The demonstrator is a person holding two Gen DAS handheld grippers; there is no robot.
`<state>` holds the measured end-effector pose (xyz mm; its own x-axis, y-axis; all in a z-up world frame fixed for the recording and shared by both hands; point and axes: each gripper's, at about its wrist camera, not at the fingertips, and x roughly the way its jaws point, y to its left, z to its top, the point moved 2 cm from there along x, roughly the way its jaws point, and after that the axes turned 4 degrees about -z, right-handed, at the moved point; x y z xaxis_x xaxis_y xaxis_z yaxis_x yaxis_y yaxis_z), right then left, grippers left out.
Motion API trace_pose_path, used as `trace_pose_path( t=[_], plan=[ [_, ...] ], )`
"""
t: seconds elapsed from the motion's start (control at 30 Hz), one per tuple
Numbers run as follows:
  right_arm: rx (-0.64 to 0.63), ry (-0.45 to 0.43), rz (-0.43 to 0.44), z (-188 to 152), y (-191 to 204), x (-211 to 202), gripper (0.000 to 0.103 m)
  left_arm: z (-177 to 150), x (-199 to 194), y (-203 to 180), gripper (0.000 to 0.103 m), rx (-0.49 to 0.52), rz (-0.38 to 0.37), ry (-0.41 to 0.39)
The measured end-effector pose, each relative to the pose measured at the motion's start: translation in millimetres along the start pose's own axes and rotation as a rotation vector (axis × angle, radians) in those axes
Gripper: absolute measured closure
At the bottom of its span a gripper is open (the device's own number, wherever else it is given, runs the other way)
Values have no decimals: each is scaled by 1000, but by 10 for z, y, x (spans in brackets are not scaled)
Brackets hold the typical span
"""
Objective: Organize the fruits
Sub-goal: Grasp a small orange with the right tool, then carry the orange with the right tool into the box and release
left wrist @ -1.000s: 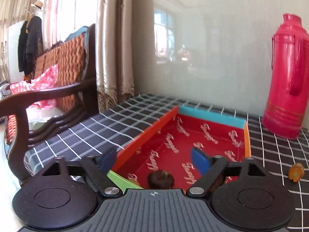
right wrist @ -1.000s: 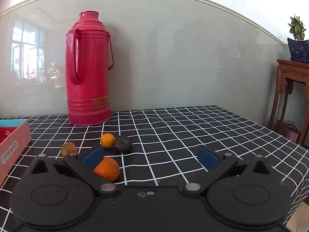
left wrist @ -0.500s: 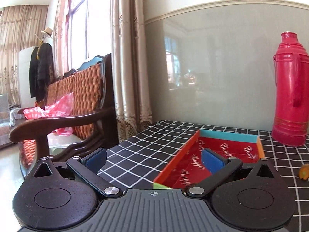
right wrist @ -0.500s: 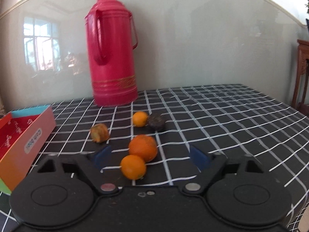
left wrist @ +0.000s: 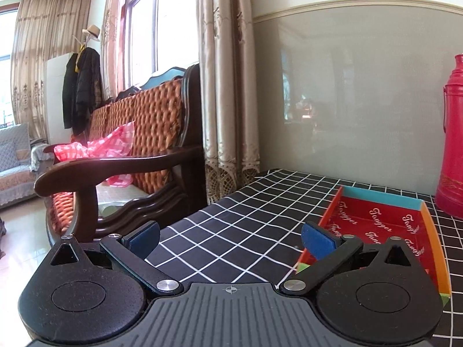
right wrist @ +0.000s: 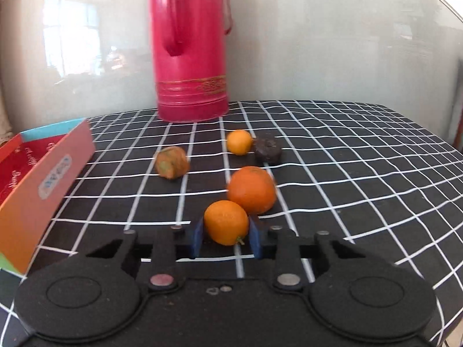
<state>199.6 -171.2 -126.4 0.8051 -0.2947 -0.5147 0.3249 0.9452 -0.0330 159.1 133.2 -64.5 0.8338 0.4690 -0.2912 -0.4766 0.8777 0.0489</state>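
My right gripper (right wrist: 227,238) is shut on a small orange (right wrist: 225,221) low over the checked table. Behind it lie a larger orange (right wrist: 251,193), a smaller orange (right wrist: 239,142), a dark fruit (right wrist: 268,151) and a brownish-green fruit (right wrist: 171,162). The red box with coloured walls (right wrist: 43,179) stands at the left. In the left wrist view my left gripper (left wrist: 230,238) is open and empty, left of the red box (left wrist: 428,225); the box floor that shows is bare.
A red thermos (right wrist: 189,49) stands at the back by the grey wall; it also shows in the left wrist view (left wrist: 453,144). A wooden sofa (left wrist: 124,156) and curtains (left wrist: 225,86) stand beyond the table's left edge.
My right gripper moved forward and closed on the small orange. My left gripper backed away from over the box and swung left; the dark fruit in the box went out of view.
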Motion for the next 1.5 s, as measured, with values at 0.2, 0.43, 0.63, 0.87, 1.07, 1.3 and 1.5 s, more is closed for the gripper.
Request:
trace_pose_path(
  t=[0.2, 0.43, 0.63, 0.87, 1.07, 1.3, 1.5],
  plan=[
    [-16, -153, 165, 94, 249, -328, 79, -13, 33, 167, 0, -29, 16, 18],
    [-113, -264, 355, 168, 689, -628, 79, -55, 41, 312, 0, -19, 43, 25],
    [-165, -232, 441, 178, 1075, -666, 79, -83, 56, 460, 0, -19, 67, 34],
    [-232, -187, 478, 148, 1467, -671, 78, -107, 99, 633, 0, -36, 90, 52],
    [-257, -139, 478, 145, 1595, -650, 75, -111, 118, 678, 0, -39, 91, 56],
    [-235, -186, 436, 217, 1504, -724, 27, -100, 113, 580, 0, -24, 74, 56],
    [-215, -202, 391, 305, 1325, -724, 16, -91, 93, 442, 0, -10, 54, 57]
  ],
)
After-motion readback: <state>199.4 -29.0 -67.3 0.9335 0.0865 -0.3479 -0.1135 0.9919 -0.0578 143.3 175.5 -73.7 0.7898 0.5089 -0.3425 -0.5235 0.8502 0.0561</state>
